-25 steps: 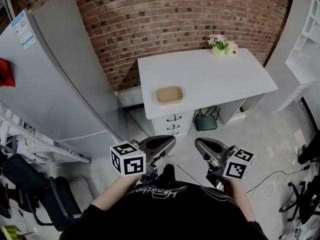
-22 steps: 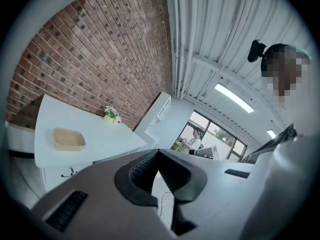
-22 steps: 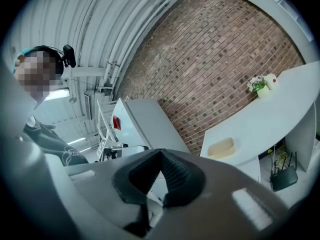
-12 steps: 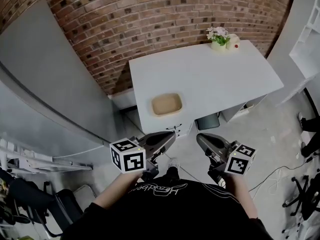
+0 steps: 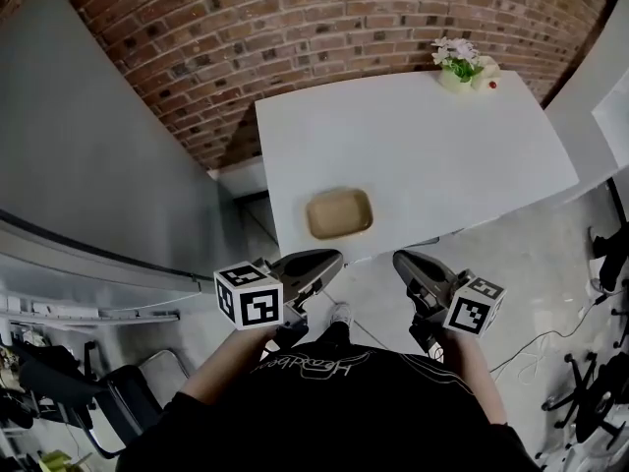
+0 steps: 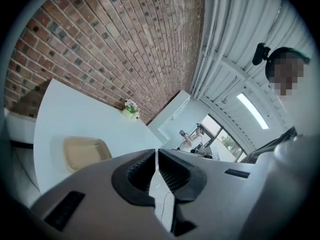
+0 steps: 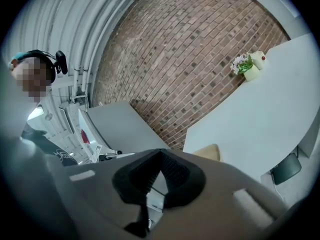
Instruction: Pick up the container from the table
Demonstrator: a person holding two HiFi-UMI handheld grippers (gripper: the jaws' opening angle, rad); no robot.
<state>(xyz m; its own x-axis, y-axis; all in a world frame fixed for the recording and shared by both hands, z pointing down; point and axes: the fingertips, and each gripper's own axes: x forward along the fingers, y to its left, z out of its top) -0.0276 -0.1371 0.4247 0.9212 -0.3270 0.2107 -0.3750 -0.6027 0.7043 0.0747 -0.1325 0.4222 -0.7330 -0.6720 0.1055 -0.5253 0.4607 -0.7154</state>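
A shallow tan container (image 5: 339,214) lies empty near the front edge of the white table (image 5: 442,155). Both grippers hang side by side short of that edge, over the floor. My left gripper (image 5: 331,257) is shut with nothing in it, its tips just below the container. My right gripper (image 5: 398,257) is also shut and empty, slightly right of the container. In the left gripper view the container (image 6: 85,151) sits left of the closed jaws (image 6: 156,153). The right gripper view shows only a corner of the container (image 7: 207,152) past the closed jaws (image 7: 160,153).
A small pot of flowers (image 5: 460,62) stands at the table's far right corner. A brick wall (image 5: 324,28) runs behind the table. A tall grey cabinet (image 5: 88,165) stands to the left. Chairs (image 5: 108,401) and a floor cable (image 5: 536,347) lie to either side.
Both grippers have moved forward toward the table together, still shut. The table and container now sit much closer, with the container just ahead of the left jaws.
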